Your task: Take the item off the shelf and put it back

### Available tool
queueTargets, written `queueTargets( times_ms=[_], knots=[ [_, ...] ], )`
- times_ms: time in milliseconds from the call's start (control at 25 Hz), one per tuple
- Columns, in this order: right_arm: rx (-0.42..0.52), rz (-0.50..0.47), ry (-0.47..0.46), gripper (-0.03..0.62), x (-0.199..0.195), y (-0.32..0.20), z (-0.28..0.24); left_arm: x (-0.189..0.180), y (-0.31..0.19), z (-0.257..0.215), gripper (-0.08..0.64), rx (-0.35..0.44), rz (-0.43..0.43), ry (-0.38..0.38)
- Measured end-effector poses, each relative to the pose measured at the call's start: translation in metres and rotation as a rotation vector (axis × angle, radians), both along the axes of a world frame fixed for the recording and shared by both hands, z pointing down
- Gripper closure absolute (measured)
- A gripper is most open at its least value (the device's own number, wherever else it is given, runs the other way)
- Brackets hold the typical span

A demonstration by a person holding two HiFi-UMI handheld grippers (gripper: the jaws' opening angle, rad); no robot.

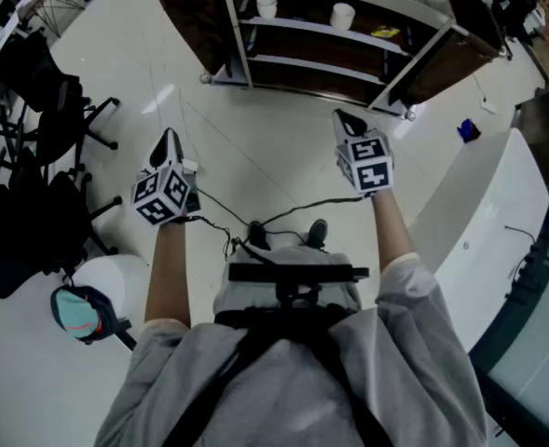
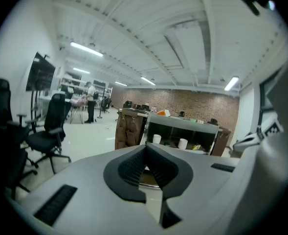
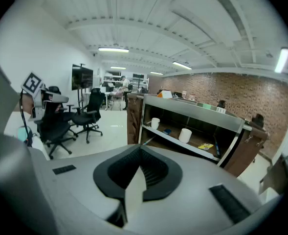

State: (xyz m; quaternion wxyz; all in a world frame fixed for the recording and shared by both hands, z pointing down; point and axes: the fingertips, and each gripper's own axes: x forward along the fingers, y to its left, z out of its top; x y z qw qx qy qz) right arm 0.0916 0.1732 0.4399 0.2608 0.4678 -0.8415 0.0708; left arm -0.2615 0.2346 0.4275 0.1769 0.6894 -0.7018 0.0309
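Ahead of your jaws, well apart: shelf (image 1: 302, 33) holding two white cups (image 1: 267, 6). Your left gripper (image 1: 167, 140), right gripper (image 1: 348, 119) both closed, empty.

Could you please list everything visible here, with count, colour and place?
shelf unit: one, brown with metal posts, ahead
cups: two, white, middle shelf
flat item: one, yellow, same shelf, right of the cups
office chairs: at least two, black, left
small object: one, blue, floor at right
counter: one, white, right
rounded item: one, teal, lower left
distant person: one, standing far left in the left gripper view
shoes: two, dark, below the grippers
left gripper: one, grey and black, jaws together, empty
right gripper: one, grey and black, jaws together, empty
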Motion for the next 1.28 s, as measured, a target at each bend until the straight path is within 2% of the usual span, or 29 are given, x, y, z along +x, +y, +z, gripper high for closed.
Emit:
queueTargets(
  times_ms=[80, 160, 280, 400, 600, 880, 1160, 1280],
  knots=[
    [0.003, 0.017, -0.118, 0.583, 0.010, 0.008, 0.002, 0.006, 0.001, -0.006, 0.552, 0.009, 0.001, -0.110],
    [0.016, 0.044, -0.227, 0.583, 0.021, 0.016, 0.003, 0.012, 0.002, -0.009, 0.552, 0.019, 0.006, -0.184],
    [0.037, 0.105, -0.347, 0.583, 0.037, 0.027, 0.010, 0.024, 0.003, -0.008, 0.552, 0.037, 0.036, -0.247],
    [0.042, 0.151, -0.404, 0.583, 0.044, 0.035, 0.017, 0.034, 0.003, -0.005, 0.552, 0.055, 0.079, -0.254],
    [0.058, 0.185, -0.407, 0.581, 0.036, 0.041, 0.021, 0.042, -0.005, 0.005, 0.552, 0.051, 0.154, -0.214],
    [0.082, 0.248, -0.408, 0.583, 0.013, 0.036, 0.025, 0.032, -0.026, 0.004, 0.552, 0.072, 0.252, -0.228],
    [0.132, 0.264, -0.330, 0.581, -0.001, 0.031, 0.023, 0.036, -0.046, 0.016, 0.552, 0.054, 0.329, -0.226],
    [0.135, 0.283, -0.334, 0.581, 0.005, 0.023, 0.025, 0.045, -0.058, 0.021, 0.552, 0.053, 0.346, -0.227]
  ],
)
